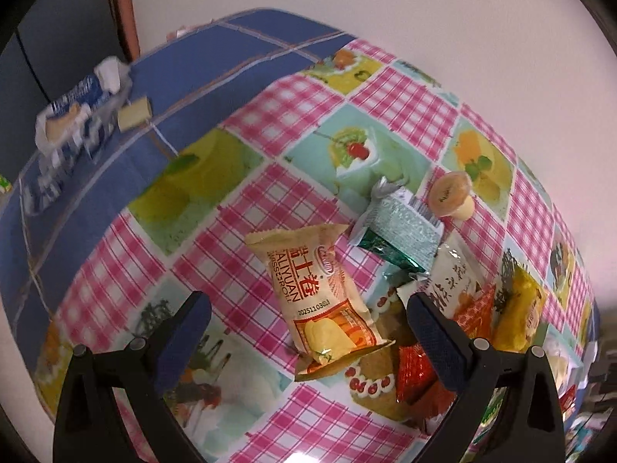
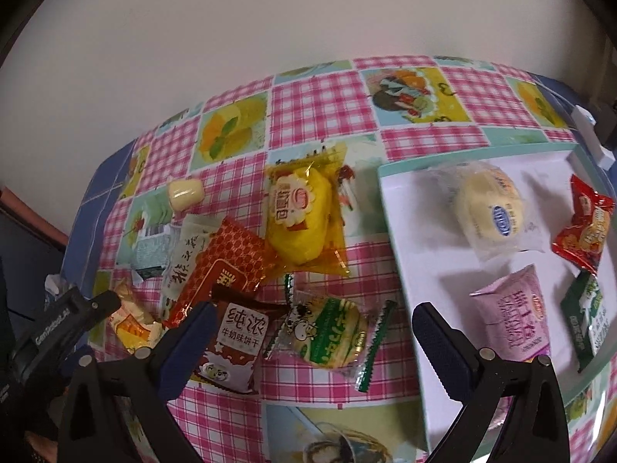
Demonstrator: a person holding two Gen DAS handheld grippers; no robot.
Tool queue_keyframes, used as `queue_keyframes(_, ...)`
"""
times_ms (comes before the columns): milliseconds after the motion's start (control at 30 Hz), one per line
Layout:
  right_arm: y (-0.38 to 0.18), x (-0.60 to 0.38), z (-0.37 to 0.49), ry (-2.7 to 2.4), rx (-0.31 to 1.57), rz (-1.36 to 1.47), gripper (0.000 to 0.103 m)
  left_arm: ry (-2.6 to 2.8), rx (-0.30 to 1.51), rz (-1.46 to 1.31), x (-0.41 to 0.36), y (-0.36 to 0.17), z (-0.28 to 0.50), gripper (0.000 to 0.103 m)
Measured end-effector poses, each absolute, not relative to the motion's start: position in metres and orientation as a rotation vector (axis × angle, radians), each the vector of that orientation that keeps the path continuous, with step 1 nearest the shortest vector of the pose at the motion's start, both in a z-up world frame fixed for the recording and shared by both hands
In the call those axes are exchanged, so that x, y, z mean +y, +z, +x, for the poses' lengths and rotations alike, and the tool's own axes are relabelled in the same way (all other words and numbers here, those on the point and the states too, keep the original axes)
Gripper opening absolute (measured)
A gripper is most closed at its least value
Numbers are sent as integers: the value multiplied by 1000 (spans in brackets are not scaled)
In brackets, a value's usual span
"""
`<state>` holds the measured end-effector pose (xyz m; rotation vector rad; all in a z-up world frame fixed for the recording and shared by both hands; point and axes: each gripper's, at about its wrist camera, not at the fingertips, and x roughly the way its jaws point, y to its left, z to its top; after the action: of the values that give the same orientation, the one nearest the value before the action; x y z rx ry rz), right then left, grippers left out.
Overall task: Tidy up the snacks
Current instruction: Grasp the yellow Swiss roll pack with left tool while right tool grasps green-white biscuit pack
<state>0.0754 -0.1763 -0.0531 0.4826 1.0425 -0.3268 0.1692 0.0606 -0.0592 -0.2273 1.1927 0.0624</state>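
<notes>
Both my tongs wide, holding nothing. Left tongs (image 1: 308, 332) over roll packet (image 1: 322, 293); right tongs (image 2: 312, 343) over green cookie pack (image 2: 327, 332). Risk: neighbouring packets overlap, might pinch two.

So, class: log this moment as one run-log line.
left gripper: open above swiss roll packet | right gripper: open above green biscuit packet | tray: four snacks

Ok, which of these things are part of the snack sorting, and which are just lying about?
Job:
white tray
Swiss roll packet
green round biscuit
yellow cake
jelly cup
left gripper
right gripper

Lying about:
blue wrapper
white adapter
</notes>
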Motion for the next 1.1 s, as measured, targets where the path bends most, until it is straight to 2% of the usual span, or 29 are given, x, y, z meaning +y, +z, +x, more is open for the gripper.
queue_keyframes(167, -68, -175, 78, -327, 1084, 480, 90, 68, 1222, -244, 61, -73, 176, 82)
queue_keyframes(233, -74, -175, 79, -329, 1102, 478, 85, 60, 1237, -259, 61, -78, 178, 66)
queue_keyframes(367, -78, -173, 80, -336, 1108, 455, 83, 32, 1265, -280, 57, -88, 179, 52)
queue_keyframes(433, -81, -172, 81, -333, 1120, 455, 75, 15, 1273, -287, 54, -90, 179, 42)
queue_keyframes(633, -87, -170, 80, -338, 1133, 446, 72, -8, 1294, -240, 41, -93, 174, 40)
queue_keyframes(1100, -96, -166, 80, -338, 1148, 407, 72, -71, 1339, -129, -5, -103, 156, 40)
